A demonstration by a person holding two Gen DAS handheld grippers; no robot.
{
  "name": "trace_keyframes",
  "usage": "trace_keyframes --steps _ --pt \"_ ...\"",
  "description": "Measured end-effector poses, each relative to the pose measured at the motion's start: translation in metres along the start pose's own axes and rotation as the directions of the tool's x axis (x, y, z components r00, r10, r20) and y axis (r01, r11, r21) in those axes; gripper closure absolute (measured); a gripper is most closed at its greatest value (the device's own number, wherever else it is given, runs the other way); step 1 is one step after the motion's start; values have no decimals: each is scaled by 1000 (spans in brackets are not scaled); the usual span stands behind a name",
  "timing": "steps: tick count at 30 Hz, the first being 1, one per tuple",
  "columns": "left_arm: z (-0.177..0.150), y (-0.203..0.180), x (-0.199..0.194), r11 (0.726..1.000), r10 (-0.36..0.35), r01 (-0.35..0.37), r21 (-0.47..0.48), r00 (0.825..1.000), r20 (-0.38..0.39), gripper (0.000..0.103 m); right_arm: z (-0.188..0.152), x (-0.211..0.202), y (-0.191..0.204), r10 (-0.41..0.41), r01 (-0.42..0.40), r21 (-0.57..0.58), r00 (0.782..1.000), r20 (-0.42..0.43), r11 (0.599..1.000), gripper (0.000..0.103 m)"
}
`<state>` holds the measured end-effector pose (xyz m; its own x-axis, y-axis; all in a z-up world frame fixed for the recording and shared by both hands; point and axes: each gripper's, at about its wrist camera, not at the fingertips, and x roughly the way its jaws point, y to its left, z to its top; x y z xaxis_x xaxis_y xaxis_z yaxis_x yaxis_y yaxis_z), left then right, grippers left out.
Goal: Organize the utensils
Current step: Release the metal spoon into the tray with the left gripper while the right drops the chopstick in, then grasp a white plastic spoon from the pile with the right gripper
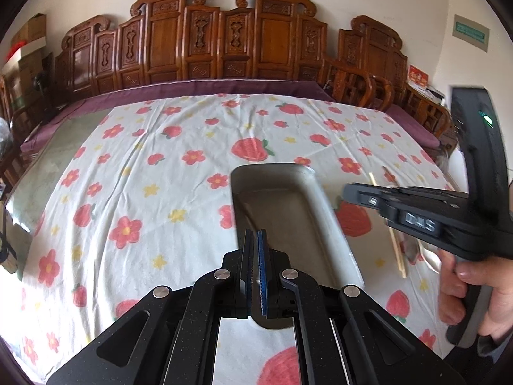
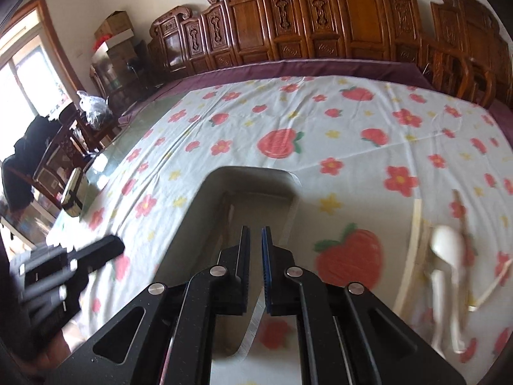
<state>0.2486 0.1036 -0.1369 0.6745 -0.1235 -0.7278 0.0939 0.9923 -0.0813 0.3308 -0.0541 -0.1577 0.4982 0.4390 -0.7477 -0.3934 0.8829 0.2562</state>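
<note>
A grey rectangular metal tray (image 1: 323, 211) lies on the strawberry-print cloth; it also shows in the right wrist view (image 2: 198, 224) and looks empty. My left gripper (image 1: 255, 240) hovers over the tray's near end, jaws nearly together with nothing between them. My right gripper (image 2: 255, 237) hovers over the tray too, jaws close together and empty; it appears in the left wrist view (image 1: 349, 192), held by a hand. Wooden chopsticks (image 1: 396, 247) lie right of the tray. A white spoon (image 2: 445, 247) and chopsticks (image 2: 413, 243) lie blurred to the right.
The table (image 1: 57, 147) has a glass top under the flowered cloth (image 1: 160, 176). Carved wooden chairs (image 1: 205, 38) line the far side. A plastic bag (image 2: 93, 106) and boxes (image 2: 115, 29) sit at the left. The left gripper's body (image 2: 73, 260) is at the lower left.
</note>
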Motion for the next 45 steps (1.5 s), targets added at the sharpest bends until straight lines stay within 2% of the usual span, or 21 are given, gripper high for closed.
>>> trace_keyframes --steps 10,14,15,16,18,19,20,23,26,30,35,38,45 --pt "-8 -42 -7 996 -49 49 78 999 3 100 -55 -78 -49 -109 112 -80 993 41 991 94" --pt "-15 -59 -7 992 -77 77 102 997 -5 81 -75 -102 -71 -161 165 -88 986 50 982 94" --pt "-17 -65 -8 990 -80 80 115 997 -5 80 -81 -107 -78 -175 178 -84 983 48 980 93" --pt "-19 -69 -8 989 -82 83 124 997 -8 79 -84 -111 -83 -182 185 -81 982 46 979 91" --pt "-23 -76 -8 986 -90 91 137 996 -13 70 -93 -117 -95 -199 202 -73 979 41 977 81" --pt "-25 -79 -8 985 -96 97 141 995 -13 62 -99 -119 -104 -208 210 -64 978 32 976 80" --pt "-26 -82 -9 984 -101 102 143 995 -13 59 -102 -120 -110 -213 215 -57 977 27 975 77" --pt "-32 -92 -7 981 -108 110 158 994 -26 54 -116 -116 -126 -218 218 -19 976 4 976 70" --pt "-40 -102 -5 977 -116 120 174 993 -37 53 -128 -102 -136 -213 213 -11 977 -28 977 68" --pt "-47 -119 -1 972 -119 128 196 991 -57 53 -128 -81 -137 -203 201 -33 978 -50 979 68" --pt "-49 -133 1 974 -141 150 169 988 -64 53 -118 -51 -142 -205 199 -64 973 -105 978 68" --pt "-49 -140 -1 974 -147 155 167 987 -62 53 -114 -40 -149 -205 199 -56 970 -128 978 75" --pt "-51 -152 2 972 -149 159 171 986 -68 53 -108 -22 -150 -253 238 -108 954 -159 965 77"
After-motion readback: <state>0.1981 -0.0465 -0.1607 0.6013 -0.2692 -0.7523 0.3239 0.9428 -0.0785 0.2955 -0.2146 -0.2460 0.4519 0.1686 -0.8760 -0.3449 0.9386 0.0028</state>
